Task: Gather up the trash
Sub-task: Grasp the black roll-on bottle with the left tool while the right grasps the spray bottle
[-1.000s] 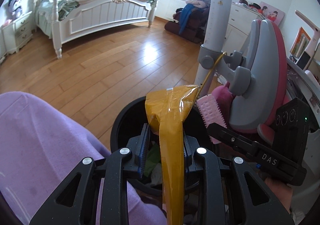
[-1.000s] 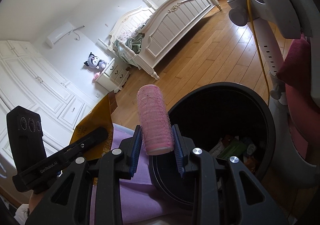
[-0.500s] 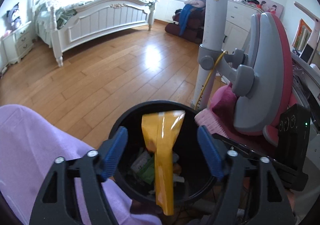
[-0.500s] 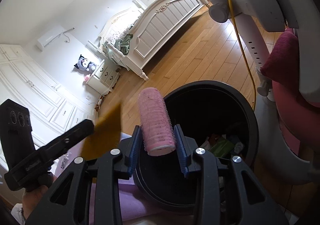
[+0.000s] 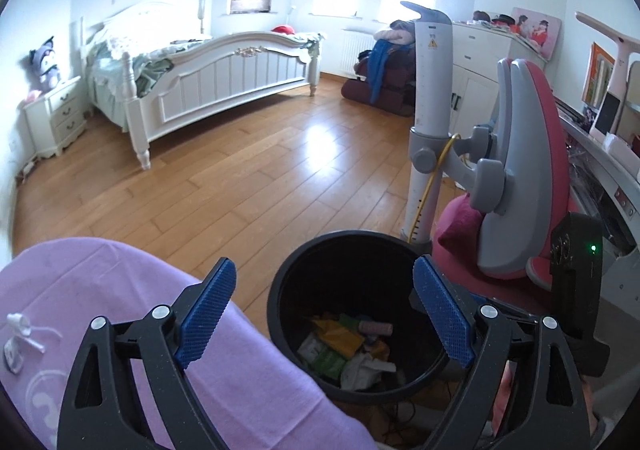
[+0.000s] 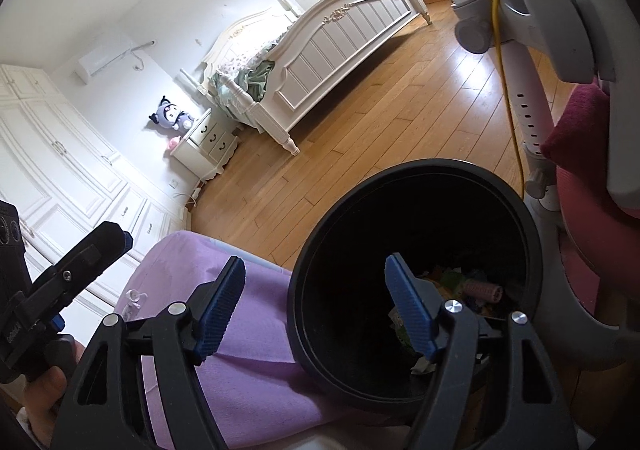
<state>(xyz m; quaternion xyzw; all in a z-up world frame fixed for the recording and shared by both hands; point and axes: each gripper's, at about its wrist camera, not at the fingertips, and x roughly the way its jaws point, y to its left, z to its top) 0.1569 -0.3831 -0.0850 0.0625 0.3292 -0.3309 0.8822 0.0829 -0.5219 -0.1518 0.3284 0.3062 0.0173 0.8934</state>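
Note:
A round black trash bin [image 5: 288, 282] stands on the wooden floor, also in the right wrist view [image 6: 320, 234]. Inside lie a yellow wrapper [image 5: 338, 336], a pink hair roller [image 5: 375, 328] and other scraps; the roller also shows in the right wrist view [image 6: 482, 292]. My left gripper [image 5: 324, 312] is open and empty above the bin's near rim. My right gripper [image 6: 316, 308] is open and empty over the bin's left rim.
A purple cloth [image 5: 100, 314] covers a surface left of the bin, with small white items [image 5: 18, 334] on it. A pink and grey chair [image 5: 516, 177] stands right of the bin. A white bed [image 5: 208, 65] stands across the wooden floor.
Both grippers opened. The yellow wrapper dropped from the left gripper and the pink roller from the right gripper; both now lie in the bin.

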